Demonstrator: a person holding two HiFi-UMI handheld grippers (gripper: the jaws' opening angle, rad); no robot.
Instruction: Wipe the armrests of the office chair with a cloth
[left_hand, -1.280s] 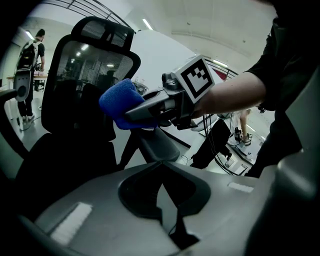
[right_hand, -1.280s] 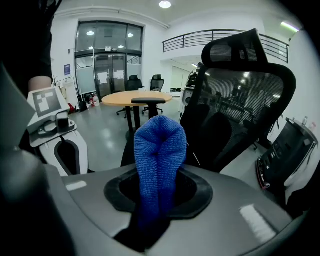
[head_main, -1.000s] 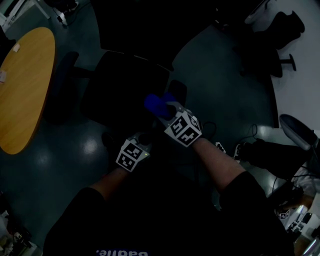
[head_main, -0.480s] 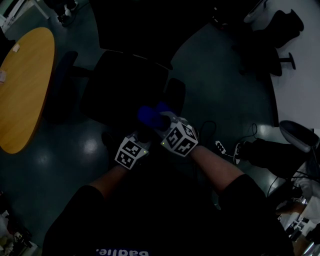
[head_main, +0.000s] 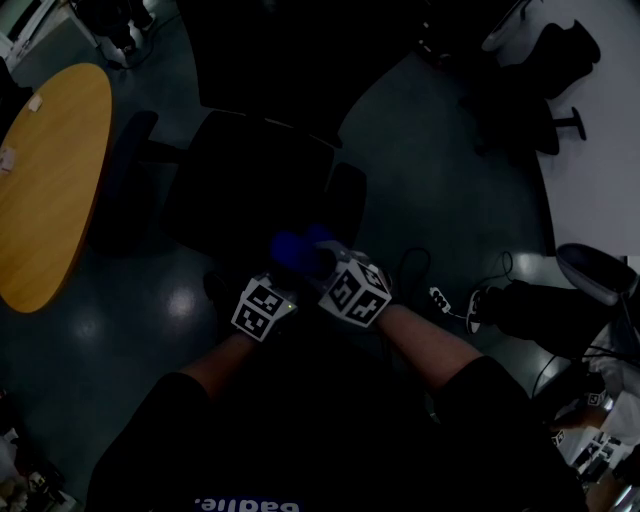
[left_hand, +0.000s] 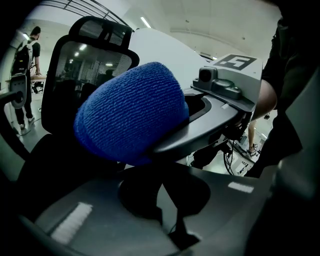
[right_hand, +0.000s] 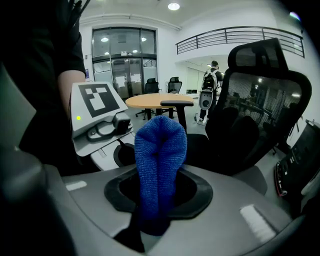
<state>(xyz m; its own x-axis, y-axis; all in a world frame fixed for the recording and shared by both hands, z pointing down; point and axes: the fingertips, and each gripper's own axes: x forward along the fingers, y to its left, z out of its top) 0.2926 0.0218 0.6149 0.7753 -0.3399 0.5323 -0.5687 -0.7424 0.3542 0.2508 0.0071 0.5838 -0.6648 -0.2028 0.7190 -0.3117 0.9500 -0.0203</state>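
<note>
The head view is dim. A black office chair (head_main: 250, 180) stands in front of me, with one armrest (head_main: 125, 170) on its left and the other armrest (head_main: 345, 200) on its right. My right gripper (head_main: 320, 258) is shut on a folded blue cloth (head_main: 298, 246), held near the chair's front edge, just short of the right-hand armrest. The cloth (right_hand: 159, 165) stands up between the jaws of the right gripper (right_hand: 157, 205). My left gripper (head_main: 288, 275) hovers close beside it, and its jaws (left_hand: 172, 210) look shut on nothing. The cloth (left_hand: 132, 112) fills its view.
A round wooden table (head_main: 50, 180) lies to the left of the chair. Cables and a power strip (head_main: 440, 295) lie on the dark floor at the right, near another chair's base (head_main: 560, 120). A person (right_hand: 212, 75) stands far off behind the table.
Both grippers and the blue cloth have drawn back toward me and slightly left, away from the right-hand armrest. The cloth stays gripped.
</note>
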